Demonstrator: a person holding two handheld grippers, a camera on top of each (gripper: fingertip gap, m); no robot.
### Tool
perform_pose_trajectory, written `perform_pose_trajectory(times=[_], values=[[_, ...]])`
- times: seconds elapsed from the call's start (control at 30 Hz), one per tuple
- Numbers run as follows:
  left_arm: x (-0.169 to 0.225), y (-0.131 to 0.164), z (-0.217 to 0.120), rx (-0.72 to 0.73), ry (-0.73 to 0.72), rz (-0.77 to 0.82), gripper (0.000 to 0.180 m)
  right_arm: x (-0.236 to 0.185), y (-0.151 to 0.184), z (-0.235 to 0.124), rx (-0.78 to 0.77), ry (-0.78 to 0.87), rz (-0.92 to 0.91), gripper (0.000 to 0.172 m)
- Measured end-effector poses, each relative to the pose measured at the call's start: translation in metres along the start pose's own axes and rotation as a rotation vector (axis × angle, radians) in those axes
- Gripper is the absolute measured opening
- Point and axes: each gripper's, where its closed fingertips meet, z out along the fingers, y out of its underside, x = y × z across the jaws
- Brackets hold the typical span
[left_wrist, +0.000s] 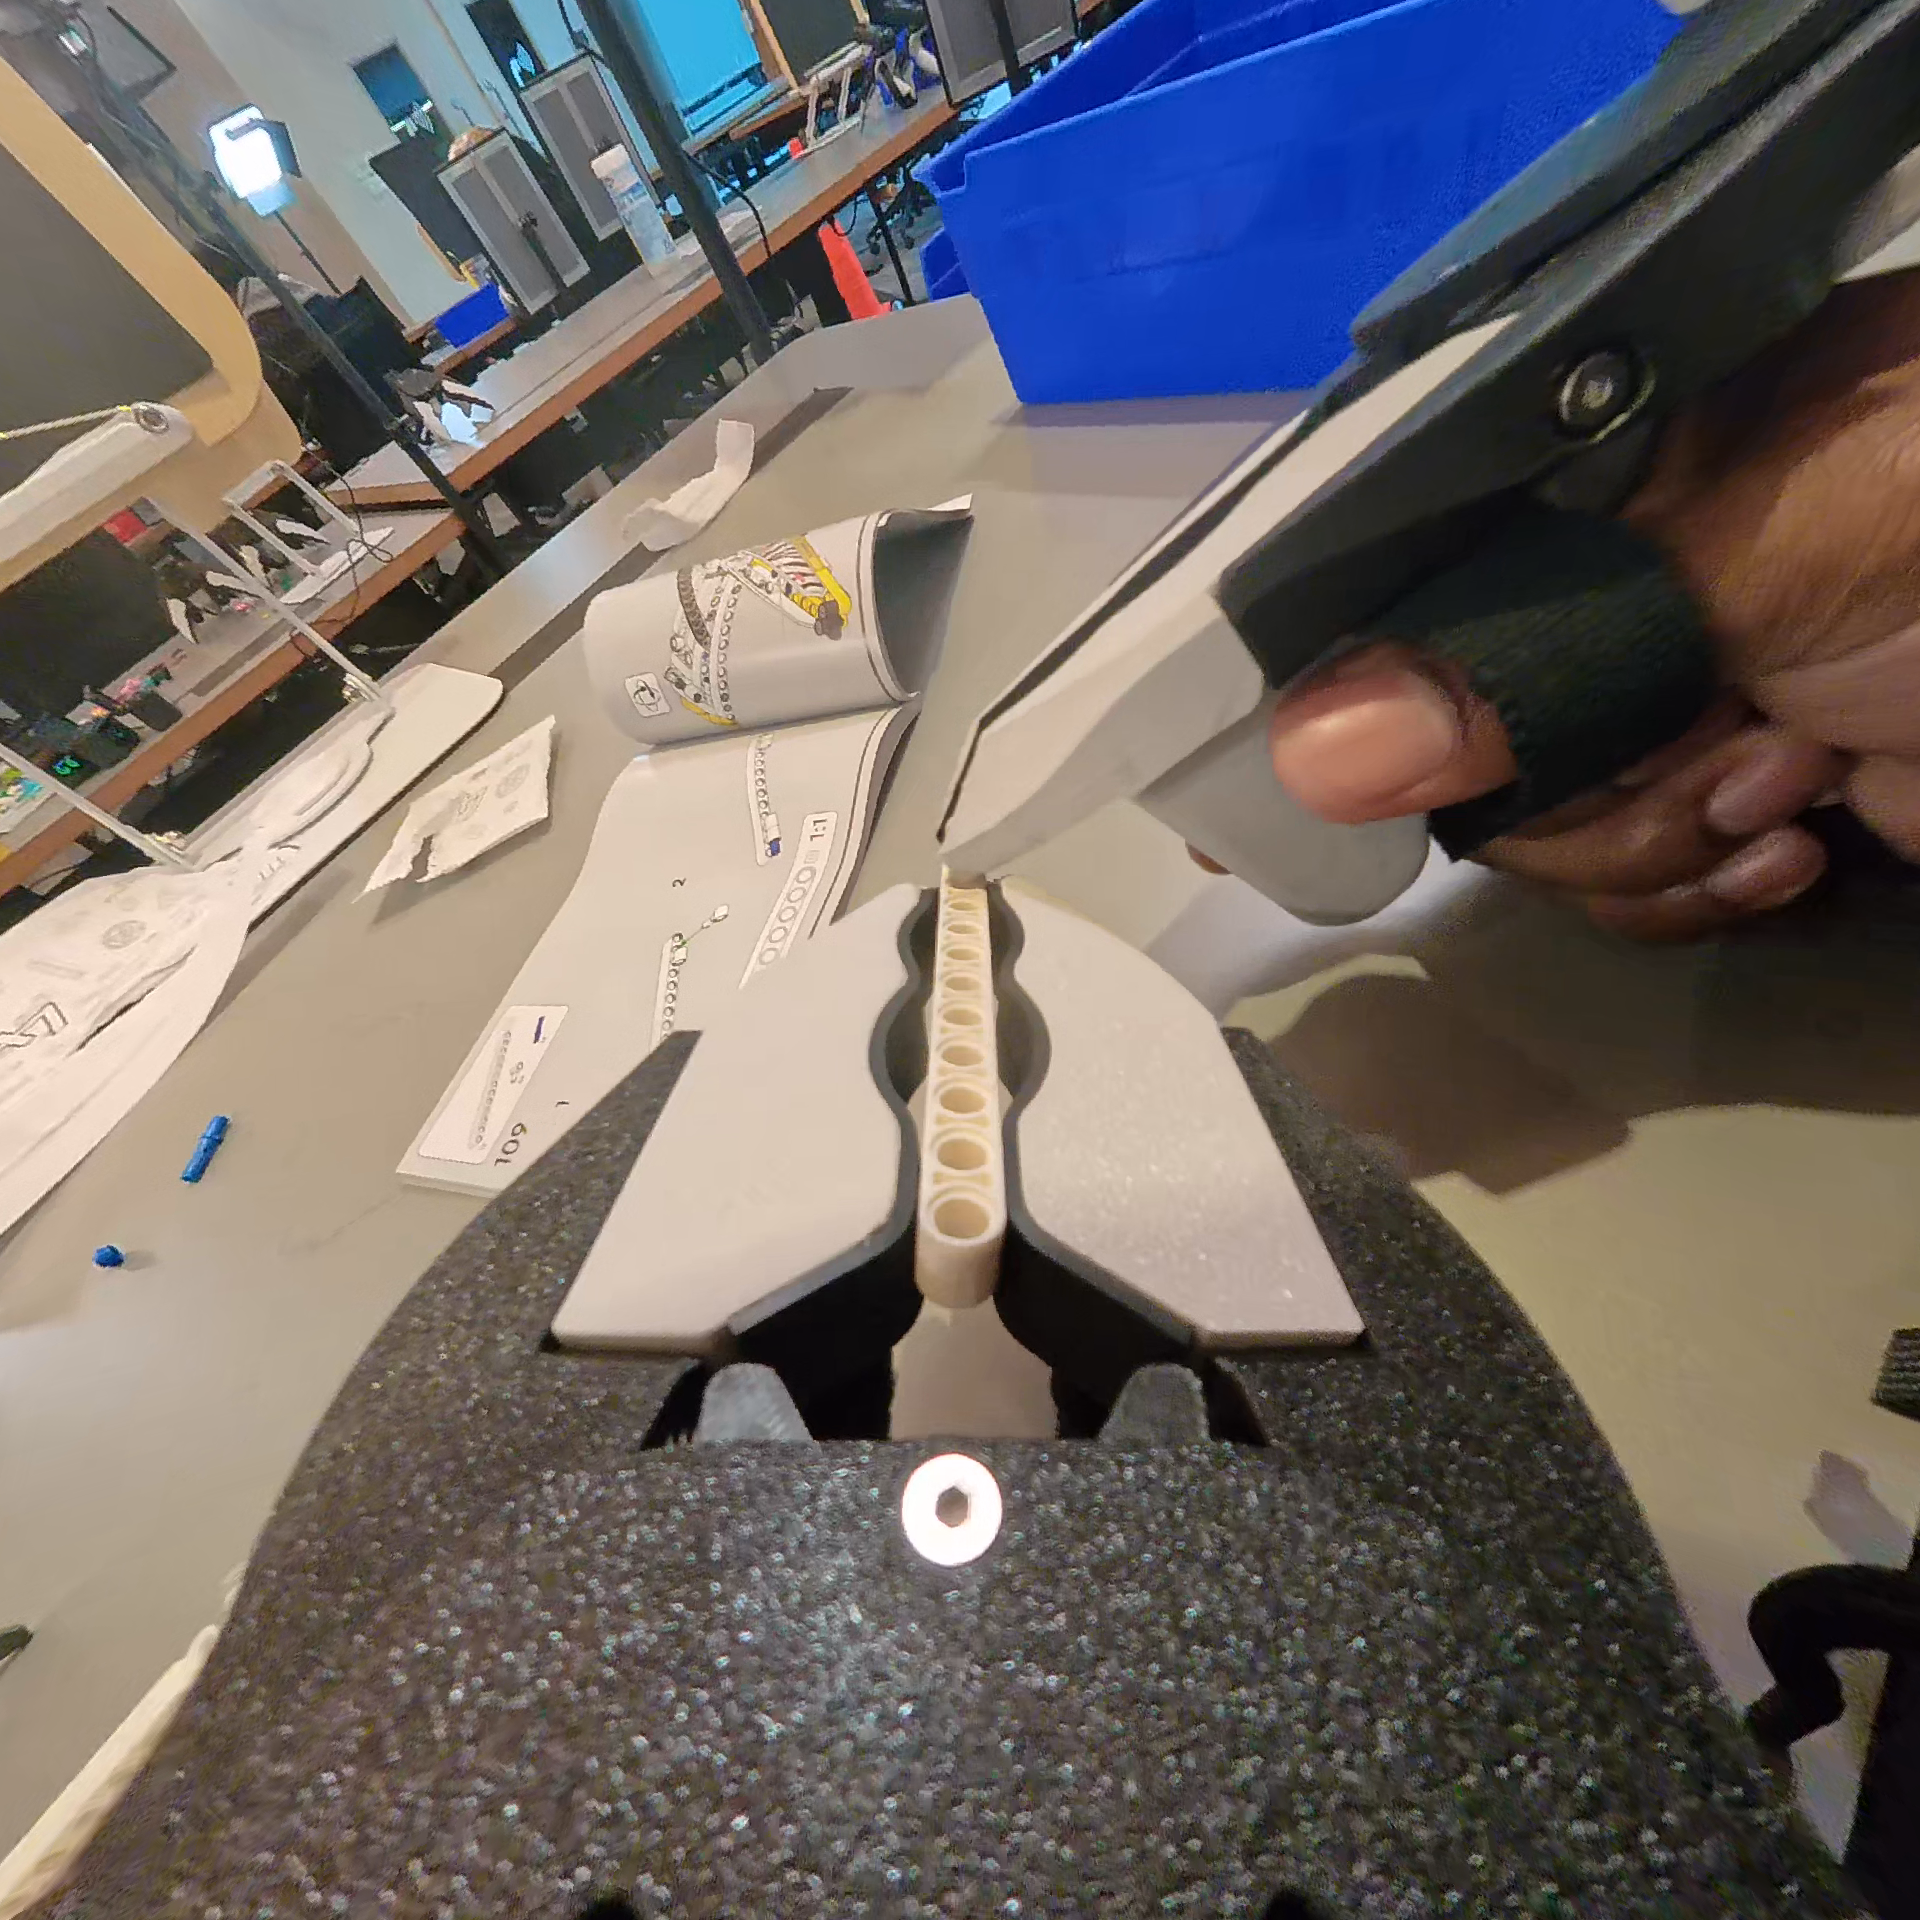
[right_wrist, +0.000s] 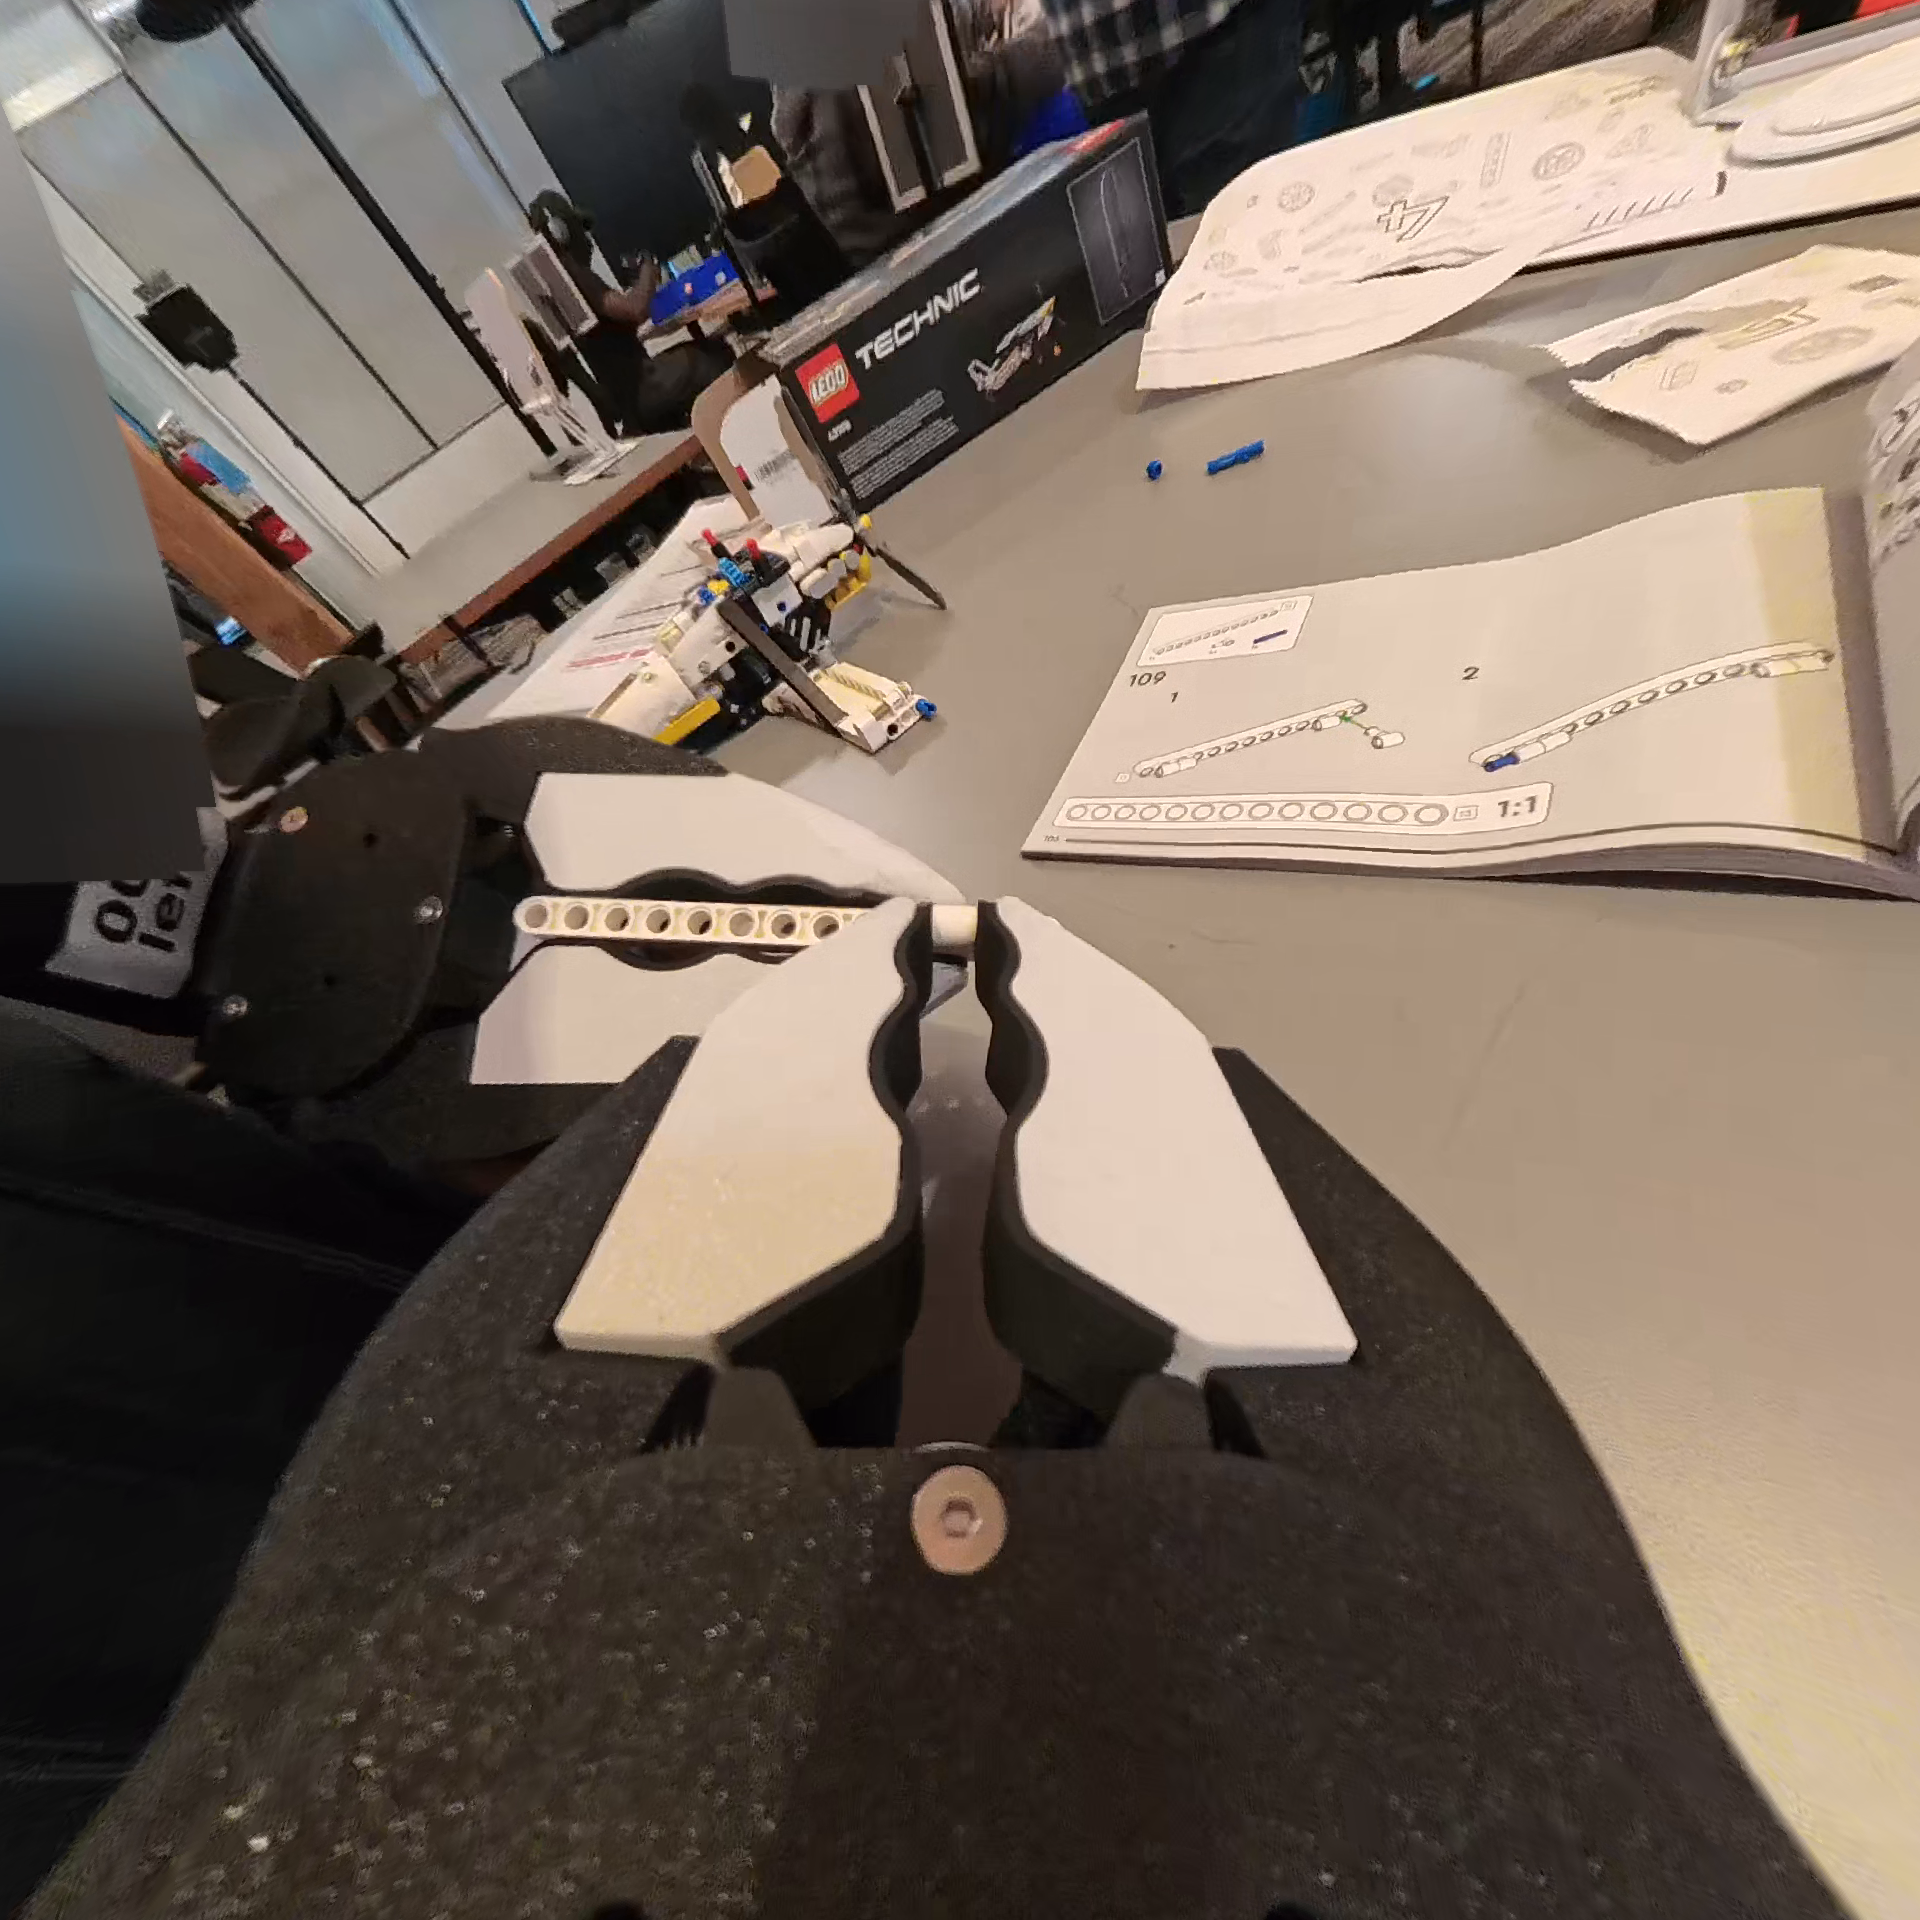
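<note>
Two tongs (right_wrist: 951, 925), one white holed beam (left_wrist: 961, 1049), one open booklet (right_wrist: 1455, 727), two blue pins (right_wrist: 1234, 457).

Both grippers closed, tips brought together

The left gripper (left_wrist: 961, 894) clamps a long white holed beam (left_wrist: 961, 1070) lengthwise between its pads. The right gripper (right_wrist: 954, 925), held in a hand (left_wrist: 1704, 707) with a black fingerless glove, angles down and pinches a small white piece (right_wrist: 954, 925) at the beam's far end.
</note>
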Motion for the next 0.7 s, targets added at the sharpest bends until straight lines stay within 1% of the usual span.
perform_pose_trajectory(times=[0.07, 0.1, 0.13, 0.17, 0.2, 0.23, 0.3, 0.37, 0.4, 0.47, 0.57, 0.6, 0.63, 0.67, 0.7], values=[[0.0, -0.002, 0.0, 0.016, 0.011, -0.029, 0.01, 0.0, -0.003, -0.001, 0.025, 0.015, -0.022, 0.007], [-0.003, 0.002, 0.001, -0.009, -0.004, -0.037, 0.01, 0.001, -0.01, -0.006, 0.076, 0.02, -0.019, 0.008], [-0.014, 0.021, 0.004, -0.139, -0.057, -0.065, 0.01, 0.005, -0.027, -0.018, 0.182, 0.034, -0.011, 0.007], [-0.017, 0.019, 0.003, -0.121, -0.048, -0.121, 0.009, 0.013, -0.037, -0.03, 0.235, 0.079, -0.019, 0.007], [-0.019, 0.018, 0.003, -0.105, -0.043, -0.149, 0.009, 0.02, -0.039, -0.038, 0.237, 0.126, -0.044, 0.007], [-0.018, 0.016, 0.003, -0.09, -0.034, -0.148, 0.009, 0.022, -0.036, -0.04, 0.223, 0.135, -0.046, 0.008], [-0.016, 0.016, 0.004, -0.09, -0.008, -0.148, 0.009, 0.02, -0.031, -0.044, 0.214, 0.103, -0.015, 0.008], [-0.013, 0.015, 0.004, -0.081, 0.034, -0.173, 0.009, 0.025, -0.042, -0.063, 0.24, 0.124, -0.061, 0.008], [-0.014, 0.014, 0.003, -0.069, 0.04, -0.19, 0.009, 0.031, -0.055, -0.081, 0.259, 0.174, -0.114, 0.008], [-0.016, 0.011, 0.001, -0.044, 0.063, -0.226, 0.009, 0.052, -0.085, -0.127, 0.287, 0.328, -0.236, 0.008], [-0.014, 0.009, 0.0, -0.026, 0.108, -0.257, 0.009, 0.106, -0.12, -0.211, 0.256, 0.666, -0.341, 0.008], [-0.013, 0.006, 0.001, -0.012, 0.128, -0.266, 0.009, 0.127, -0.123, -0.236, 0.222, 0.777, -0.344, 0.008], [-0.009, -0.001, 0.002, 0.025, 0.172, -0.284, 0.009, 0.148, -0.122, -0.255, 0.172, 0.85, -0.328, 0.008], [-0.005, -0.012, 0.003, 0.059, 0.228, -0.314, 0.009, 0.166, -0.116, -0.268, 0.116, 0.895, -0.292, 0.014], [0.001, -0.024, 0.006, 0.086, 0.291, -0.336, 0.009, 0.182, -0.109, -0.276, 0.068, 0.916, -0.252, 0.024]])
